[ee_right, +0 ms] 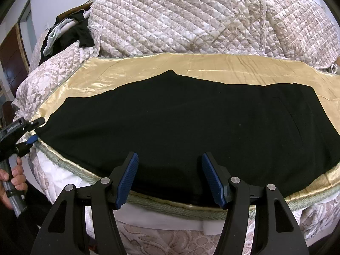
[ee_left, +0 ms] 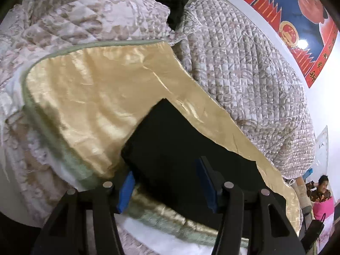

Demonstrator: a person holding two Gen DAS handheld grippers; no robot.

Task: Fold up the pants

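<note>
While its blue-padded jaws stand apart with nothing pinched between them, the right gripper (ee_right: 170, 178) hovers over the near edge of the black pants (ee_right: 174, 123), which lie spread lengthwise across a shiny gold cloth (ee_right: 212, 63). The left gripper (ee_left: 165, 182) is likewise open, its pads to either side of one end of the pants (ee_left: 180, 144) without pressing them; in the right wrist view it (ee_right: 35, 130) sits at the far left end of the garment, held by a hand (ee_right: 14, 176). The gold cloth has a pale green corded border (ee_right: 170, 209) and covers a bed. Behind it a quilted cover (ee_right: 201, 19) with a grey-brown leaf pattern is heaped up, with some dark clothes (ee_right: 72, 34) piled at its left. A red and blue poster (ee_left: 297, 27) hangs on the white wall (ee_left: 318, 110), and a dark wooden door (ee_right: 12, 55) stands at the far left.
</note>
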